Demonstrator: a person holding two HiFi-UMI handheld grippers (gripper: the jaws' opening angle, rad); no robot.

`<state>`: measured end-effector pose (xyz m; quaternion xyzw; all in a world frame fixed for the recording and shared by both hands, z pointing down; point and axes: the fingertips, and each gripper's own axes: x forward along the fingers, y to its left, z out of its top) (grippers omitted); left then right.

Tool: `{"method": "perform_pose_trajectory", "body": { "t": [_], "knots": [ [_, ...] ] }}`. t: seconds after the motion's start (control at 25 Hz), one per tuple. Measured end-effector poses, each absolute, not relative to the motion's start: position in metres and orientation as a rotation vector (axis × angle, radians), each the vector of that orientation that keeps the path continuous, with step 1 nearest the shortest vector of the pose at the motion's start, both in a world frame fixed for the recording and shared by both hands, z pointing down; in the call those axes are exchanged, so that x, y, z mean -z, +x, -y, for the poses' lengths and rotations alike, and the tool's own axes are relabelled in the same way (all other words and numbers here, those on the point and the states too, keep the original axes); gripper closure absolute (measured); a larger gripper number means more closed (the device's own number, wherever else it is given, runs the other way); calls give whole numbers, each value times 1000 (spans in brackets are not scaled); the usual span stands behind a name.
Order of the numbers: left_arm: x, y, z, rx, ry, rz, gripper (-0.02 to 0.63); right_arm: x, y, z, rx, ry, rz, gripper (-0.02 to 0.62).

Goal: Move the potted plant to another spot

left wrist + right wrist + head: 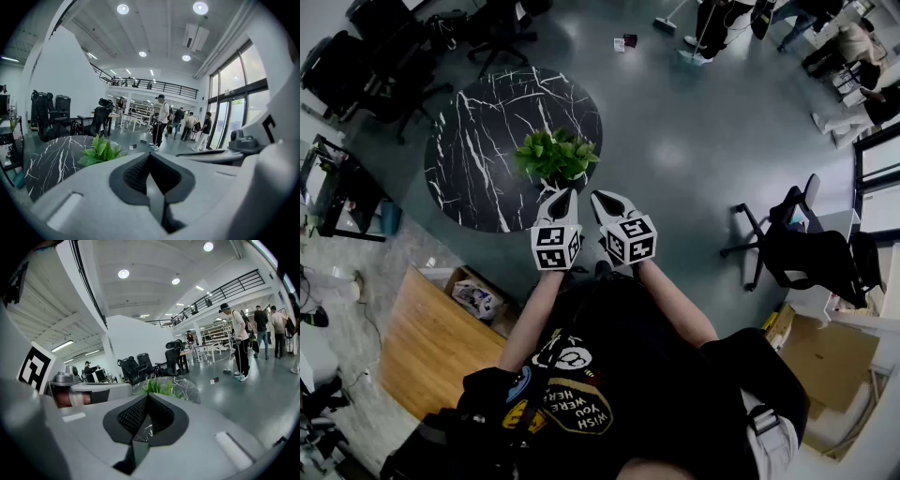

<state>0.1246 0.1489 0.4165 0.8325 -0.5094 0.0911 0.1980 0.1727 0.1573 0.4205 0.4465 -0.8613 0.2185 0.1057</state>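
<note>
Hovering side by side, the left gripper (562, 199) and right gripper (607, 201) both have jaws pressed together on nothing.
The potted plant (555, 156) stands just beyond their tips, at the near rim of the round black marble table (473, 141).

Green potted plant (555, 156), upright (pot hidden), near edge of marble table (478, 141)

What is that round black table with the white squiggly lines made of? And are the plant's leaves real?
The round table looks like black marble, or a marble-look top: thin white veins run across it and it has a soft shine. The potted plant has bright green, smooth leaves. They could be real or plastic; these pictures cannot settle that.
</note>
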Motion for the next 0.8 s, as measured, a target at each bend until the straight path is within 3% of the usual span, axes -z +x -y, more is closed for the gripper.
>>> {"method": "perform_pose_trajectory", "body": {
  "t": [0.8],
  "knots": [
    [-428, 114, -153, -260, 2318, 1405, 601, -433, 174, -161, -678, 1345, 2523, 592]
  ]
}}
